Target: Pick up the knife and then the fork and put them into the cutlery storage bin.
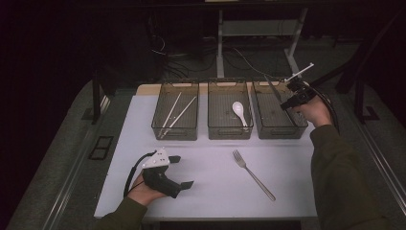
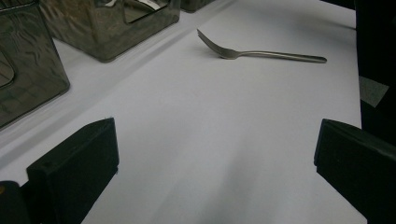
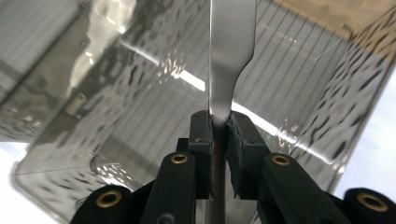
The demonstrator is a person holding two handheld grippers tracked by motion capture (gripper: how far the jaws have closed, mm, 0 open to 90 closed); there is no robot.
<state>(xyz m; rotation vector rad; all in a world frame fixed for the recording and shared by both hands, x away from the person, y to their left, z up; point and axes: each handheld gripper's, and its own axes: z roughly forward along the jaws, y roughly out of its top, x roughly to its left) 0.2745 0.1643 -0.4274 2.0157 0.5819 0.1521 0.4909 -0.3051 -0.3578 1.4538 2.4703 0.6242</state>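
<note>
While over the right bin [image 1: 277,117], right gripper [image 3: 219,122] clamped on knife [image 3: 231,56].

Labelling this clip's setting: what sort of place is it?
Probably a lab workbench set up for cutlery sorting: a white-covered table with three clear bins, a loose fork, and cables and desk legs on the floor behind.

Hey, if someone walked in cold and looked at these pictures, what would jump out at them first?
Probably the right gripper, shut on a table knife and holding it over the rightmost of three clear bins at the far side of the table. Next, the lone fork lying on the white mat in front of the bins. The left gripper rests open near the front edge.
</note>
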